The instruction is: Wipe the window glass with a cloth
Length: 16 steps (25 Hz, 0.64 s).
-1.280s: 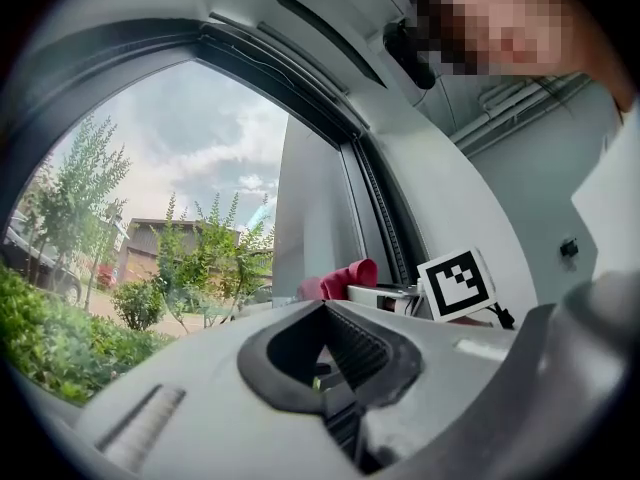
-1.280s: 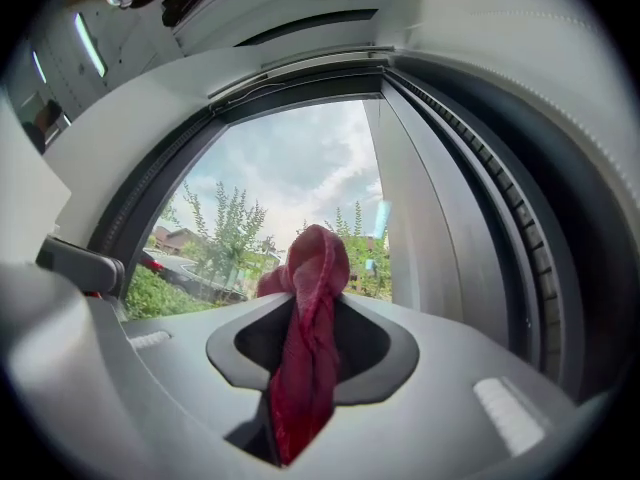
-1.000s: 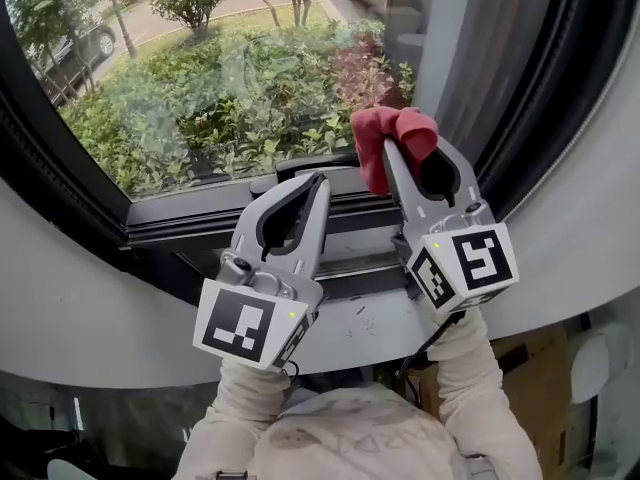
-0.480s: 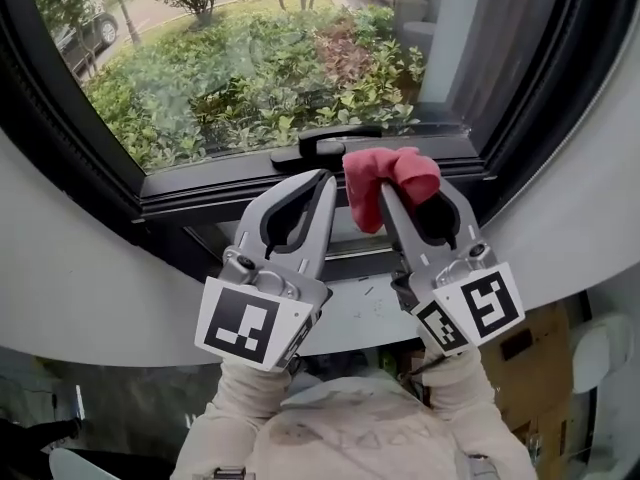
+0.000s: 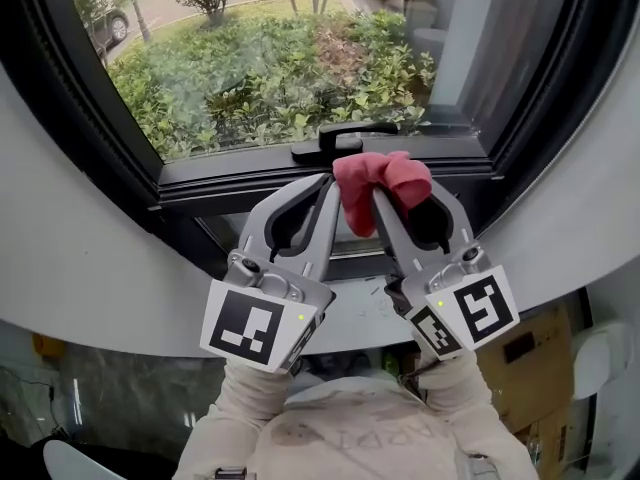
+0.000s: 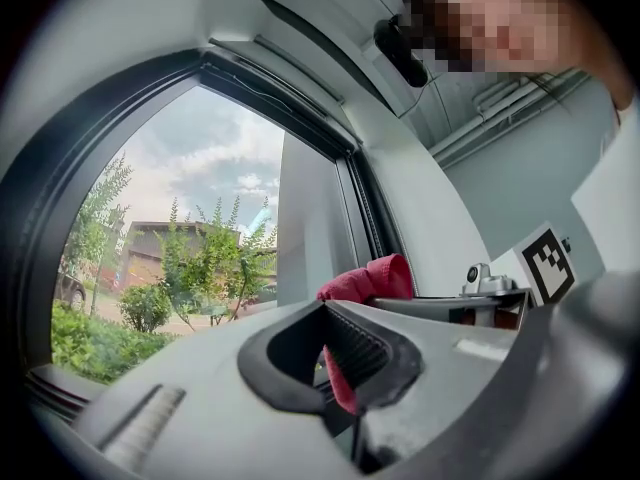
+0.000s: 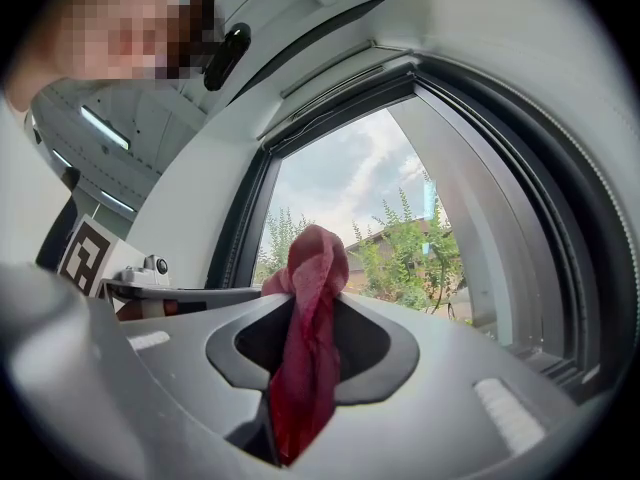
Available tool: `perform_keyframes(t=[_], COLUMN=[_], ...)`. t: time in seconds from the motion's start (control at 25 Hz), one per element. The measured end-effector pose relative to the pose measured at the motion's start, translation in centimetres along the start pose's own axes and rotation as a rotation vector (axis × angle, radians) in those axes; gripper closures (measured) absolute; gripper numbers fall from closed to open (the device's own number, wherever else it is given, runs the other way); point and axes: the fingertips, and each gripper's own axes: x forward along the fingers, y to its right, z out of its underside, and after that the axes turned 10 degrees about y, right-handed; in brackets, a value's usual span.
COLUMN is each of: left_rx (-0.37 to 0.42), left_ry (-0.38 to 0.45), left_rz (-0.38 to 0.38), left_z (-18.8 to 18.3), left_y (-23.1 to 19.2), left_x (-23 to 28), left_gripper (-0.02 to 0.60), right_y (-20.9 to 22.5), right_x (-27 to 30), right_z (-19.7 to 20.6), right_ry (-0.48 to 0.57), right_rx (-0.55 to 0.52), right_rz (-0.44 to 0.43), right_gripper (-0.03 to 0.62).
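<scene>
A red cloth (image 5: 384,174) is bunched between the tips of my right gripper (image 5: 377,194), which is shut on it; in the right gripper view the cloth (image 7: 308,348) hangs down through the jaws. My left gripper (image 5: 325,186) sits close beside it on the left, shut, its tips almost touching the cloth (image 6: 370,280). Both grippers are just below the bottom of the dark window frame (image 5: 240,180). The window glass (image 5: 260,58) lies above them, with green bushes outside. The cloth is off the glass.
A black window handle (image 5: 345,138) lies on the lower frame just above the cloth. A white curved wall (image 5: 90,268) surrounds the window. The dark side frame (image 5: 540,98) rises at the right. A cardboard box (image 5: 545,363) stands low right.
The right gripper with the cloth has come down from the window's lower edge and closer to the left gripper. The view has tilted, so the window sits higher.
</scene>
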Motion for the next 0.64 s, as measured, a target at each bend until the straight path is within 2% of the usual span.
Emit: perform_keyframes(t=[0.64], left_rx=[0.002], left_ry=[0.011], left_rz=[-0.005], left_z=[-1.00], left_y=[-0.25], left_x=[-0.37], left_gripper=[0.581], right_y=[-0.86], right_x=[0.02], right_z=[-0.90], right_ry=[0.017], right_rx=[0.016], right_rz=[-0.008], right_gripper=[0.464])
